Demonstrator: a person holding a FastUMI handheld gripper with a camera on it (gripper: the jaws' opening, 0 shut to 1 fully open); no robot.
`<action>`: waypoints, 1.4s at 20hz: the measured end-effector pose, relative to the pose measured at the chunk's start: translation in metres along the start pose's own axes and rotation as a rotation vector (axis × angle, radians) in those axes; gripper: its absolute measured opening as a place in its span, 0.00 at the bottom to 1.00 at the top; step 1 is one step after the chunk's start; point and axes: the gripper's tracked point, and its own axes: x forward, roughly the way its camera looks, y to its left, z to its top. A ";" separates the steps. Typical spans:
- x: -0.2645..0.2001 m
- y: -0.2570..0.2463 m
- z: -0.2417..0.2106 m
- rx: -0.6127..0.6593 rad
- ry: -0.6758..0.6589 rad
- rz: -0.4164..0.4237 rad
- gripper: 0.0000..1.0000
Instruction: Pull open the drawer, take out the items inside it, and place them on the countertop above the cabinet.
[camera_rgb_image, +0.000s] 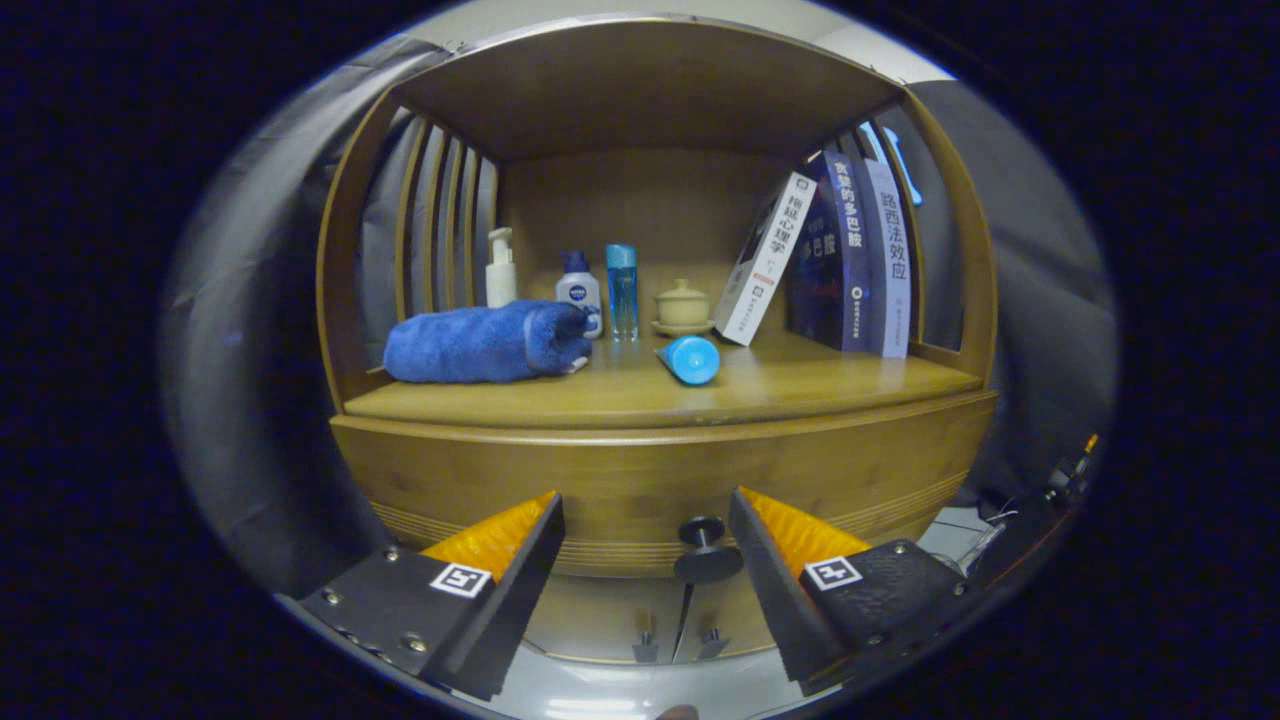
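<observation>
Drawer (660, 490) of the wooden cabinet, seen along my tongs (646, 530). Its front sits flush with the cabinet body, so I read it as closed; its dark round knob (706, 548) stands between the two fingers, nearer the right one, with neither finger touching it. The tongs are spread wide and hold nothing.

Beyond the tongs and above the drawer lies the table (800, 385), the cabinet's top surface. On it, from my left: a rolled blue towel (480, 345); behind it a white pump bottle (500, 268), a small white bottle with a dark cap (579, 288) and a tall clear blue bottle (622, 290); a blue tube (690, 359) lying on its side just ahead of a small lidded cup on a saucer (683, 306); then three books (850, 260) leaning to the right.

Progress, as I judge it: the drawer's inside is hidden, so I cannot tell whether anything remains in it. This layout fits two stages equally: a closed drawer with its contents inside, or a drawer emptied onto the table and pushed shut again, the towel and tube being possible candidates.
</observation>
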 end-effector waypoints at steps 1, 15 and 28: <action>-0.009 0.002 0.006 0.005 -0.001 0.001 0.98; -0.161 -0.008 0.123 -0.138 -0.168 -0.046 0.98; -0.284 -0.042 0.187 -0.081 -0.298 -0.063 0.96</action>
